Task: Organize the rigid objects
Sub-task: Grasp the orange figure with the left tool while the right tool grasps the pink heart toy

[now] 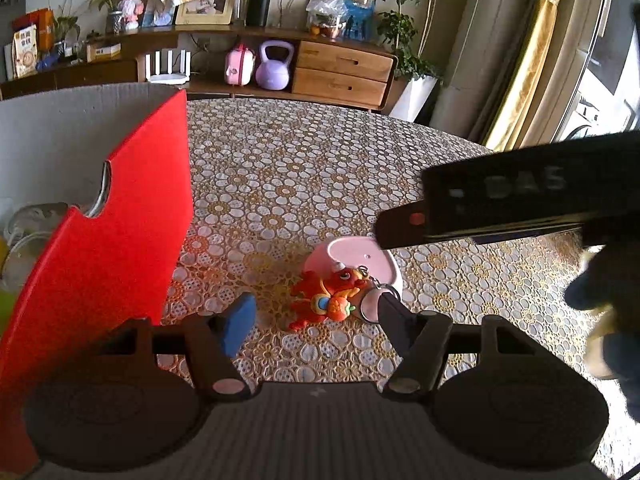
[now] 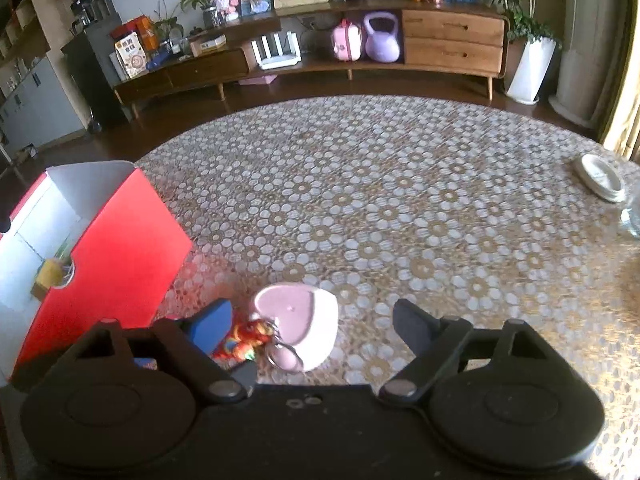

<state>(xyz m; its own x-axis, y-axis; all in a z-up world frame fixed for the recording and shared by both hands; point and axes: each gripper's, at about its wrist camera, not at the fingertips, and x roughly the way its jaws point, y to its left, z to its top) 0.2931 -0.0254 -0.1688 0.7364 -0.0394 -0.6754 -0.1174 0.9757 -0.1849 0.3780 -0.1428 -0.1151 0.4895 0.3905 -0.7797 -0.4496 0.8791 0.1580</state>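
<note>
Nearest the left tool [image 1: 316, 318], its jaws stand wide apart and grip nothing, framing the red dragon keychain [image 1: 326, 298] that lies on the desk [image 1: 300, 176], probably lined up for a grasp. The charm's key ring touches the pink heart-shaped dish [image 1: 360, 258] just behind it. The right tool [image 2: 316, 330] is likewise spread open and empty, hovering over the same dish [image 2: 298, 322]. To the left stands the red box [image 1: 104, 232], open-topped and already holding items, likely the place for collecting things.

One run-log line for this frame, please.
left tool: open, empty | right tool: open, empty | dragon keychain against pink heart dish on table | red box left
</note>
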